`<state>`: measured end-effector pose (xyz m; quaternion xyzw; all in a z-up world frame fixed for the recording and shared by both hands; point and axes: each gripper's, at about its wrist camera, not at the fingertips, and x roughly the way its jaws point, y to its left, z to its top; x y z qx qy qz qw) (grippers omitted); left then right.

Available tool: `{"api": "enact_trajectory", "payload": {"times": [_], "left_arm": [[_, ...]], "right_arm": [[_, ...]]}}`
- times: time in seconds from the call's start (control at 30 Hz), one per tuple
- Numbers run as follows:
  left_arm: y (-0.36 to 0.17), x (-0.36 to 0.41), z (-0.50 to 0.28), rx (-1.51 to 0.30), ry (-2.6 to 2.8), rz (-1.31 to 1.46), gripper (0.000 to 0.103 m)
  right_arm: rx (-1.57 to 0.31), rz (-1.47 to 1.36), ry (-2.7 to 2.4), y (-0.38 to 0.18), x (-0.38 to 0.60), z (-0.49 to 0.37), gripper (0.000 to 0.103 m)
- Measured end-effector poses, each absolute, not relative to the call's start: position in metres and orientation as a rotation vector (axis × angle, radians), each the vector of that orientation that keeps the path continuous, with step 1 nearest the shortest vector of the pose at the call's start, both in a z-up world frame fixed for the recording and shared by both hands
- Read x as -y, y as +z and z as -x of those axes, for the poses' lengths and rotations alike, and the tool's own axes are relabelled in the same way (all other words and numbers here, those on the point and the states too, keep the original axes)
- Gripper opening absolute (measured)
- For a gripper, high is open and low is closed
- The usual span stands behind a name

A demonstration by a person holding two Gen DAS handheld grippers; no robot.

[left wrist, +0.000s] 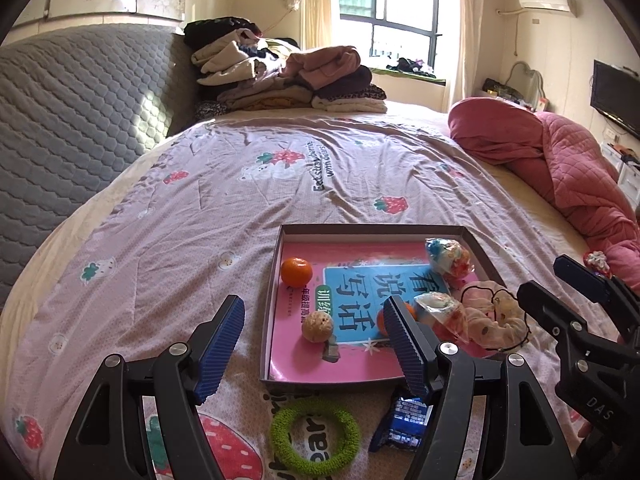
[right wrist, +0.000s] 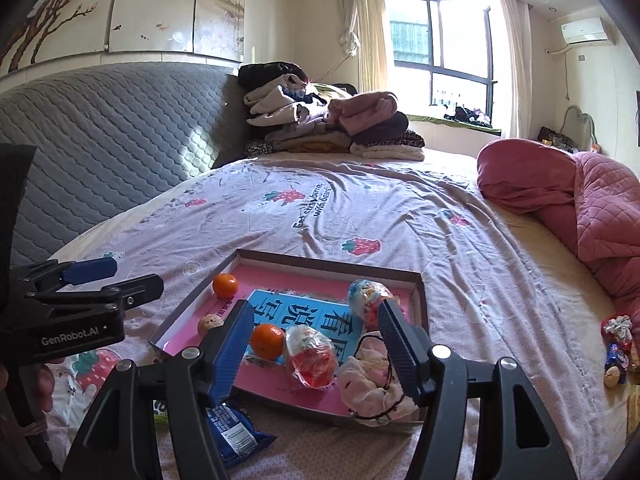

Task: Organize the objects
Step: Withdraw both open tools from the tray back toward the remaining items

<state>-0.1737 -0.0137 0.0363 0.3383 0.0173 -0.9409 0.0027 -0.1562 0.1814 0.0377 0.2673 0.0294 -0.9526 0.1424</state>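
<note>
A shallow box (left wrist: 276, 276) (right wrist: 420, 296) with a pink book inside lies on the bed. It holds two oranges (left wrist: 296, 272) (right wrist: 267, 340), a walnut (left wrist: 317, 326) (right wrist: 211, 323), two wrapped toy eggs (left wrist: 448, 258) (right wrist: 311, 356) and a pink scrunchie (left wrist: 494, 318) (right wrist: 372, 388) on its near right rim. A green ring (left wrist: 315, 434) and a blue packet (left wrist: 406, 426) (right wrist: 234, 432) lie in front of the box. My left gripper (left wrist: 316, 354) is open and empty above the box's near left part. My right gripper (right wrist: 316, 354) is open and empty over the near right part.
Small wrapped items (right wrist: 618, 344) lie on the sheet to the right. A pink quilt (right wrist: 580, 208) is bunched at the right edge. Folded clothes (left wrist: 288, 76) are stacked at the far end beside a grey padded headboard (left wrist: 80, 120).
</note>
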Motion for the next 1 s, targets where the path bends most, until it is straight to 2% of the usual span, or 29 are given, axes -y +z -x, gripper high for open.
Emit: {"api": "enact_trajectory", "payload": {"times": [0.57, 1.0], "left_arm": [[0.054, 0.016, 0.131, -0.011, -2.977, -0.967, 0.074], [0.059, 0.020, 0.111, -0.021, -2.993, -0.945, 0.074]], "right_arm": [[-0.046, -0.684, -2.724, 0.060, -0.175, 0.118, 0.067], [0.005, -0.724, -2.742, 0.064, -0.174, 0.094, 0.070]]}}
